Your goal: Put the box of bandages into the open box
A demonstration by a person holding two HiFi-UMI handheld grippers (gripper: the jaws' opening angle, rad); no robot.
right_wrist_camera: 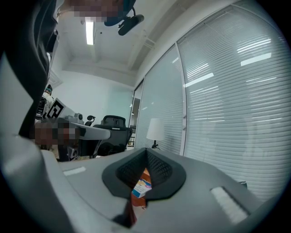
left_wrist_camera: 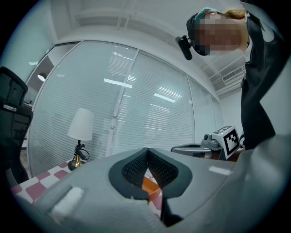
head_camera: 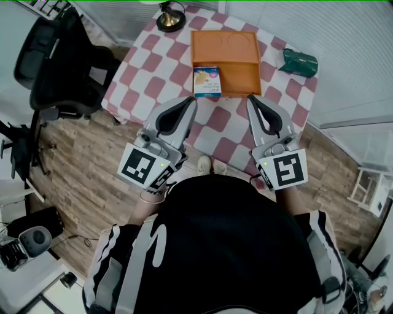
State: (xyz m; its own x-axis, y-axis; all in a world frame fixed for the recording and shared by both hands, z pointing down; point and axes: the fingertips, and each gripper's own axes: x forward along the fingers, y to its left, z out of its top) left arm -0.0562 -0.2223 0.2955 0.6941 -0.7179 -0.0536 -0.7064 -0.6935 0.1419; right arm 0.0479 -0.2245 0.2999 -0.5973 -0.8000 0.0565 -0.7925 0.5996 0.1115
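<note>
A small blue and white box of bandages (head_camera: 207, 81) lies on the checked table, touching the near left edge of the open orange box (head_camera: 225, 61). My left gripper (head_camera: 193, 100) hangs at the table's near edge, just short of the bandage box, jaws shut and empty. My right gripper (head_camera: 250, 99) is level beside it, near the orange box's front right corner, also shut on nothing. In the right gripper view the bandage box (right_wrist_camera: 142, 187) shows through the gap below the jaws. In the left gripper view the orange box (left_wrist_camera: 149, 185) shows below the shut jaws.
A brass-footed table lamp (head_camera: 170, 18) stands at the table's far left corner. A dark green object (head_camera: 299, 62) lies at the far right edge. A black office chair (head_camera: 58, 61) stands left of the table (head_camera: 142, 61) on the wooden floor.
</note>
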